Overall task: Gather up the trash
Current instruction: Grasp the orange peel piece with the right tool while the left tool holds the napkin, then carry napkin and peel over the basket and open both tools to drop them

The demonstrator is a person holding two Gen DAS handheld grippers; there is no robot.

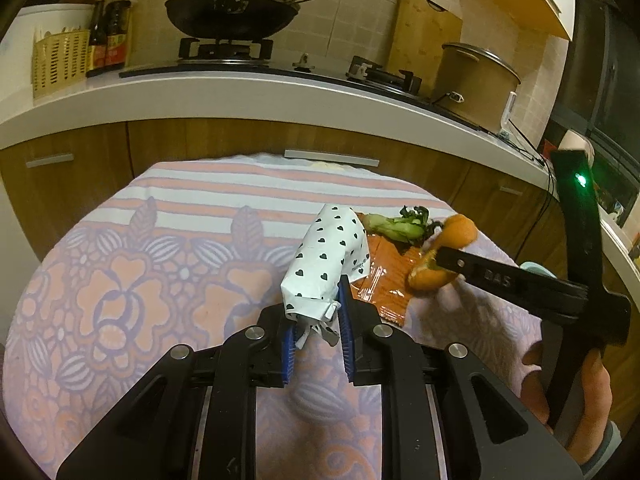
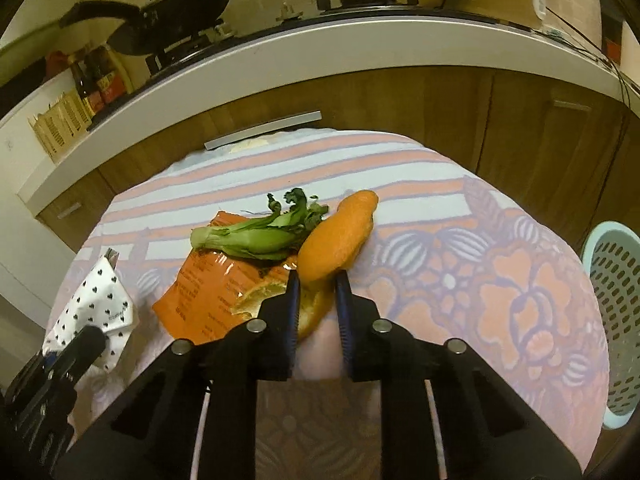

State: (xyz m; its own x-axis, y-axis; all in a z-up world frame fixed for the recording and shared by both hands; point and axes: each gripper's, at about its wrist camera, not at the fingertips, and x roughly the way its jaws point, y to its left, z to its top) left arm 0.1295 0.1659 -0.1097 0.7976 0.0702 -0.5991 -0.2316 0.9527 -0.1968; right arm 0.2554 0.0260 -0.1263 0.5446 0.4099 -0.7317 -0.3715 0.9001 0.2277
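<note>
My left gripper point(image 1: 318, 304) is shut on a white wrapper with black hearts point(image 1: 324, 264), holding it by its lower end over the table. The wrapper also shows in the right wrist view point(image 2: 96, 308), with the left gripper at the lower left point(image 2: 68, 356). My right gripper point(image 2: 316, 284) is shut on an orange peel point(image 2: 336, 236); in the left wrist view the peel point(image 1: 444, 252) sits in the right gripper's fingers point(image 1: 464, 262). A wilted green vegetable point(image 2: 256, 240) lies on an orange snack packet point(image 2: 208, 292), both left of the peel.
The table has a pink and lilac floral cloth point(image 2: 500, 280). A pale blue perforated basket point(image 2: 616, 308) stands at the table's right side. Behind the table is a kitchen counter point(image 1: 240, 92) with a wok on a stove point(image 1: 232, 12), bottles and a large pot point(image 1: 472, 80).
</note>
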